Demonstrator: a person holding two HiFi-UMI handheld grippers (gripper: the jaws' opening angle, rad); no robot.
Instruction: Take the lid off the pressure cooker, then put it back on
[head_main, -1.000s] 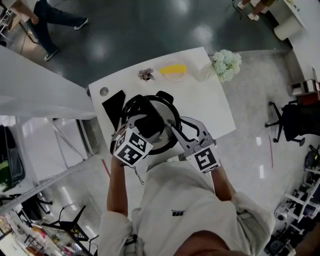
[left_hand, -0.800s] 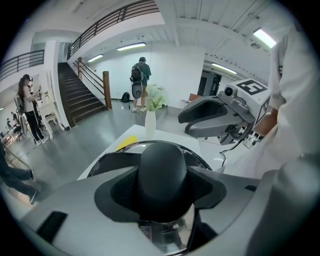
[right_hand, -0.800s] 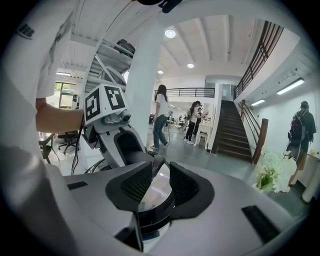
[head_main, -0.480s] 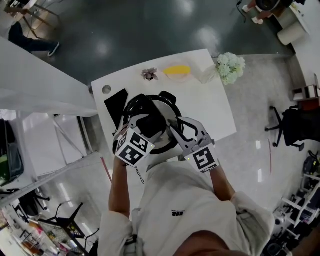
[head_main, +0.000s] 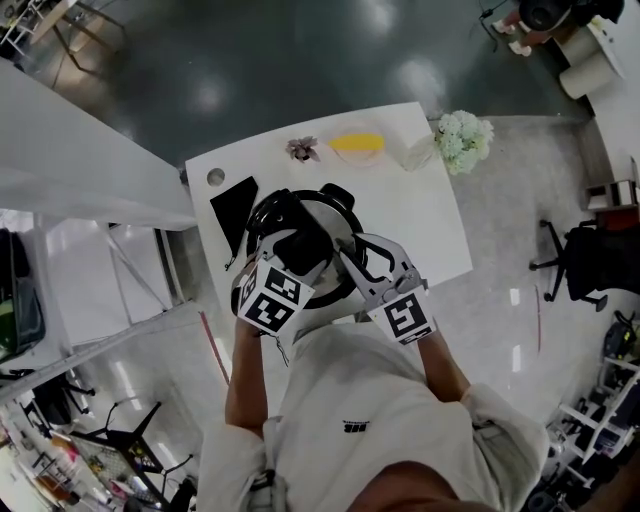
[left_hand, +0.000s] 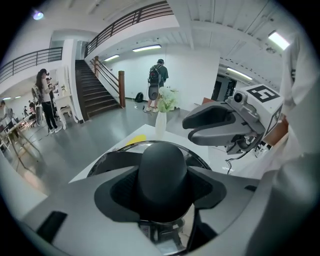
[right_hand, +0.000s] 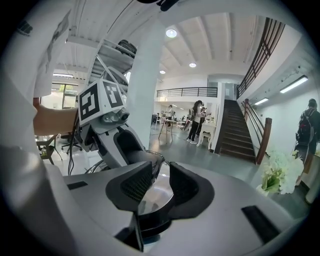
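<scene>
Both tongs are clenched on the pressure cooker standing on the worktop, left tongs on the lid's black knob, right tongs on a side handle, so a pad slipping off the smooth knob could leave the lid jammed or skid the pot.

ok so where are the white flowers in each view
head view: white flowers at the far right corner of the table
left gripper view: just above centre
right gripper view: low at the right edge
shared landmark: the shiny cooker lid, with the left claw shut on its knob
</scene>
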